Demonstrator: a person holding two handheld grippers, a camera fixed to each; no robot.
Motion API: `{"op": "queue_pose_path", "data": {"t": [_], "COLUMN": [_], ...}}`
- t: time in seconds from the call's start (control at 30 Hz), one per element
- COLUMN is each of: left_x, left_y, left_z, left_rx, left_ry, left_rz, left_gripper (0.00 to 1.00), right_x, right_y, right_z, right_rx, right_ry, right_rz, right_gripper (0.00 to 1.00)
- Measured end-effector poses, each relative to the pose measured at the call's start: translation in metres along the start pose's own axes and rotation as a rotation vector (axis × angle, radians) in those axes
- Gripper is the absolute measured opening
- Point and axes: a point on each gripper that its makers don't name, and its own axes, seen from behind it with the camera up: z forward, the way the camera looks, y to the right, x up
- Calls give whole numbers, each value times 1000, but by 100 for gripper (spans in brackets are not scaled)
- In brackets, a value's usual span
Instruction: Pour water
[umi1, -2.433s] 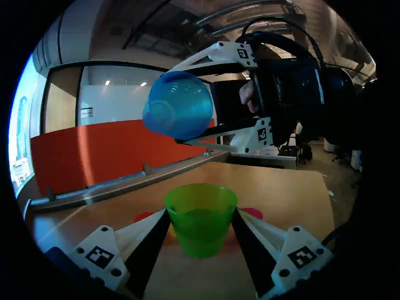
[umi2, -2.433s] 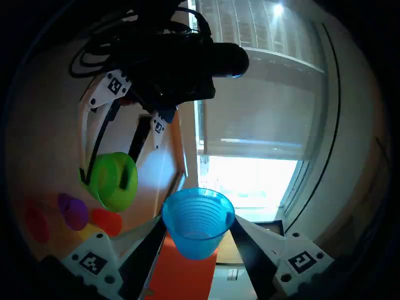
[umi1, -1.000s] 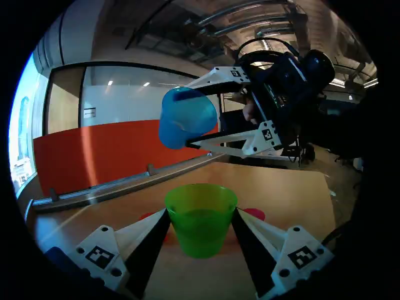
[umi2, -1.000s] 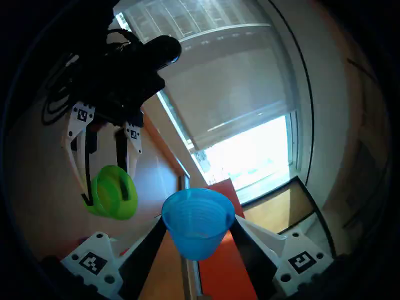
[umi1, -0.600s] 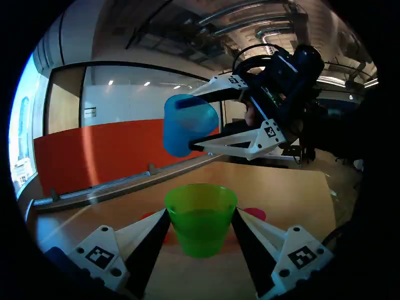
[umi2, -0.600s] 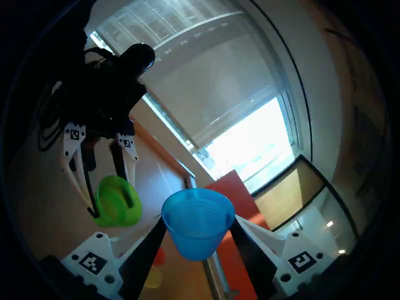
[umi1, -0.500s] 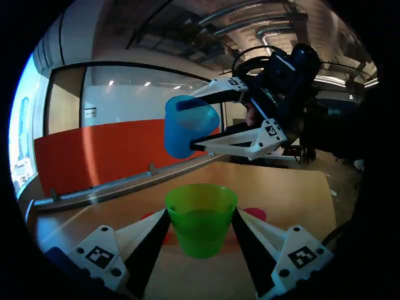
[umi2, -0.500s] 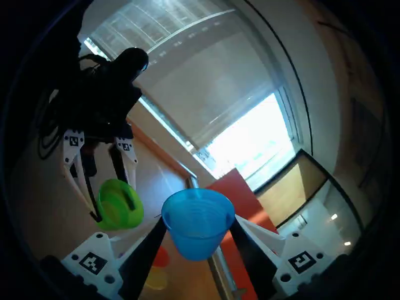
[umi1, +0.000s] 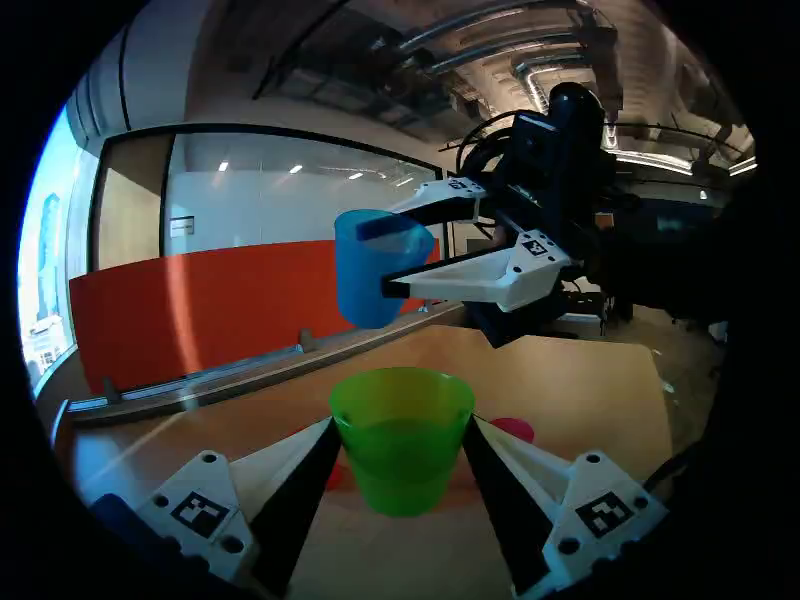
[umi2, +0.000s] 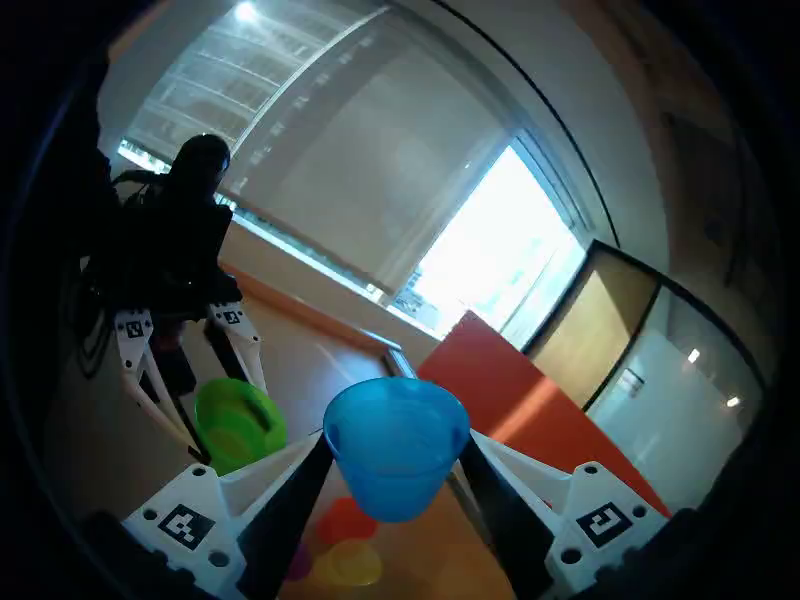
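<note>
In the left gripper view my left gripper (umi1: 400, 450) is shut on a green cup (umi1: 402, 435) that holds liquid and stands upright above the wooden table (umi1: 570, 385). Above and just behind it hangs a blue cup (umi1: 375, 265), nearly upright, held by the other gripper (umi1: 385, 258). In the right gripper view my right gripper (umi2: 396, 455) is shut on that blue cup (umi2: 396, 455), which looks empty inside. The green cup (umi2: 238, 422) sits lower left there, between the left gripper's fingers (umi2: 160, 405).
Several flat coloured discs lie on the table: red and pink ones (umi1: 512, 428) behind the green cup, red and yellow ones (umi2: 345, 545) below the blue cup. An orange partition (umi1: 200, 310) runs along the table's far edge. A bright window (umi2: 495, 240) is beyond.
The blue cup has swung back from a steep tilt over the green cup to nearly upright. The right gripper has levelled out with it. The green cup has stayed put.
</note>
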Motion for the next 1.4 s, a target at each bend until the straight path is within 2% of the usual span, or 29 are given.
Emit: {"op": "queue_pose_path", "data": {"t": [0.27, 0.57, 0.9, 1.03, 1.4], "left_x": [2, 0, 1, 1, 1], "left_y": [1, 1, -1, -1, -3], "left_z": [-1, -2, -4, -5, -6], "left_rx": [-3, -3, 1, 2, 7], "left_ry": [0, -7, -7, -5, -10], "left_rz": [3, 7, 6, 4, 2], "left_gripper": [84, 83, 84, 84, 84], "right_x": [-7, -15, -25, -26, -31], "right_y": [2, -7, -7, -8, -10], "right_z": [-2, -4, -2, -2, -7], "right_rx": [11, 28, 26, 28, 27], "right_ry": [-9, -28, -73, -79, -108], "right_rz": [187, 276, 448, 474, 474], "right_gripper": [90, 90, 90, 90, 90]}}
